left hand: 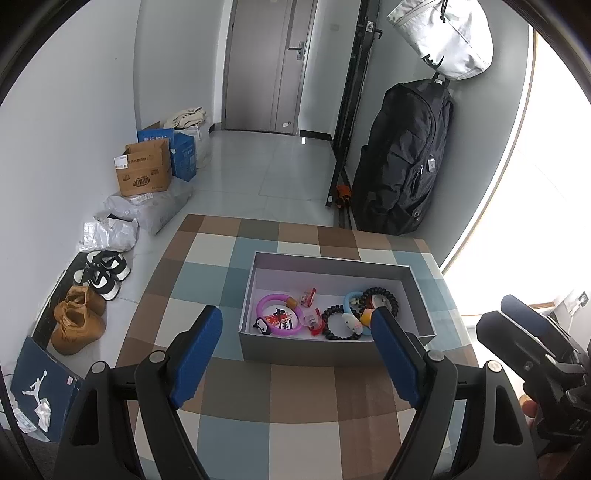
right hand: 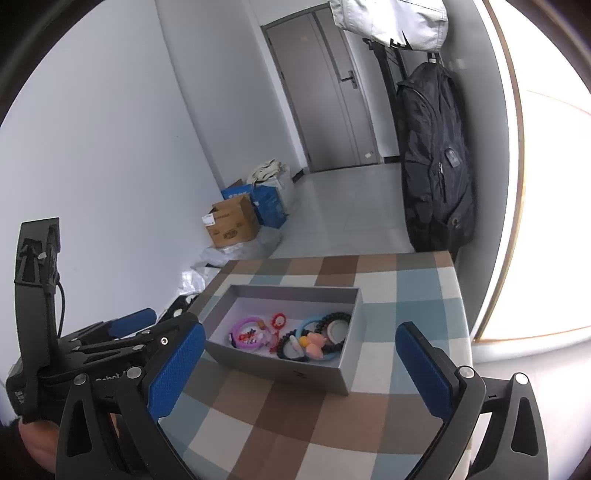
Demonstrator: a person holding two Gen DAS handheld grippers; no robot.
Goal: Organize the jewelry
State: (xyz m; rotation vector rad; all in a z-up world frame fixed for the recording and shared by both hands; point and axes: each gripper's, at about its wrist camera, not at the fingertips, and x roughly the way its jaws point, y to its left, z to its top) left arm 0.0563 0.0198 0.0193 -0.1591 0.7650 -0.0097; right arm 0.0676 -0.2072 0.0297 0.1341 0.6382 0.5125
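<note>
A grey open box (left hand: 332, 263) (right hand: 288, 369) stands on the checkered tablecloth (left hand: 236, 258). Inside lie a purple ring bracelet (left hand: 266, 303) (right hand: 236, 328), red clips (left hand: 308, 297), a black bead bracelet (left hand: 334, 336) (right hand: 284, 341), a blue ring (left hand: 349, 297) and a second black bracelet (left hand: 391, 297). My left gripper (left hand: 297, 317) hovers open just before the box's near wall, nothing between its blue pads (left hand: 199, 354). My right gripper (right hand: 301, 332) is open too, near the box's front right side. Each gripper shows in the other's view: right gripper (left hand: 502, 314), left gripper (right hand: 155, 323).
The table's far edge (left hand: 258, 221) drops to a tiled floor. A black backpack (left hand: 402, 158) hangs on the right wall under a white bag (left hand: 450, 33). Shoes (left hand: 77, 321), plastic bags and cardboard boxes (left hand: 144, 170) line the left wall. A grey door (left hand: 266, 66) is at the back.
</note>
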